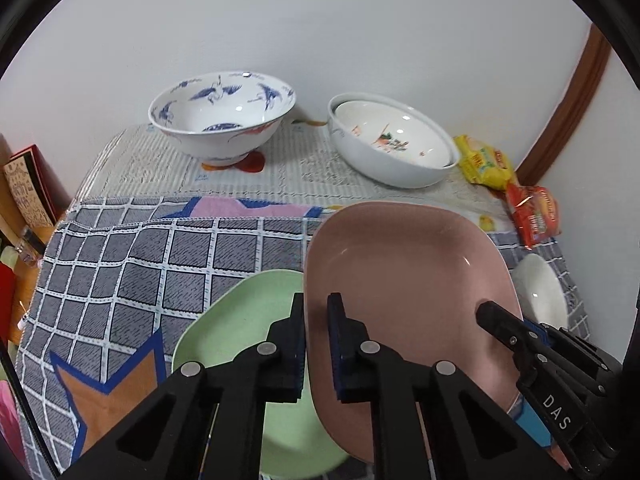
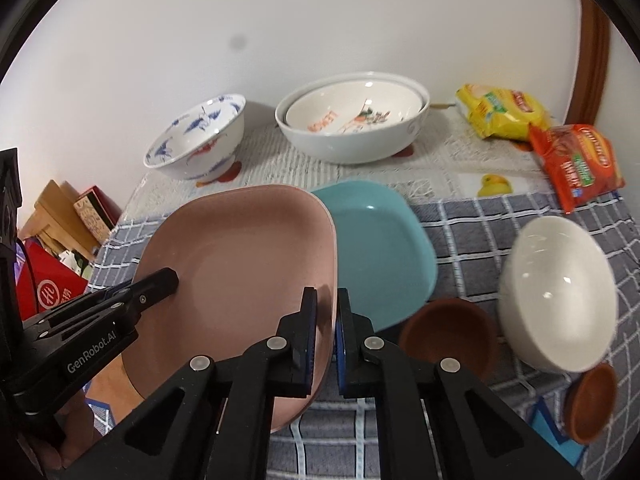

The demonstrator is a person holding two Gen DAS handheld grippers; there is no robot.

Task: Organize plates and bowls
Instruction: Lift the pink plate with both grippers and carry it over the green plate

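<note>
Pink, rounded-rectangular shallow plate (image 1: pixel 404 280) held between both grippers, long axis running away from the cameras toward the white wall (image 1: pixel 320 20), hollow side up, near end low in both views. Lifted clear above the checked grey-and-white cloth (image 1: pixel 140 260), overlapping a pale green plate (image 1: pixel 240 320) in the left wrist view and a teal rounded plate (image 2: pixel 380 248) in the right wrist view.

Left gripper (image 1: pixel 316 344) angled steeply downward, pinching the plate's left rim, one finger outside the edge and one inside. Right gripper (image 2: pixel 326 336) likewise tilted down, clamped on the plate's right rim, rim sandwiched between its blue-padded fingers. Both pressed tight on the thin edge.

Farther back on a newspaper-print sheet (image 1: pixel 312 168): a blue-patterned white porcelain bowl (image 1: pixel 222 116) and a white floral bowl (image 1: pixel 394 144) nested in a larger one. Near the right gripper: a plain white bowl (image 2: pixel 556 292) tipped on its side, two small terracotta-brown bowls (image 2: pixel 448 332). Yellow snack packet (image 2: pixel 500 112) and red snack packet (image 2: pixel 576 160) at the far right.
</note>
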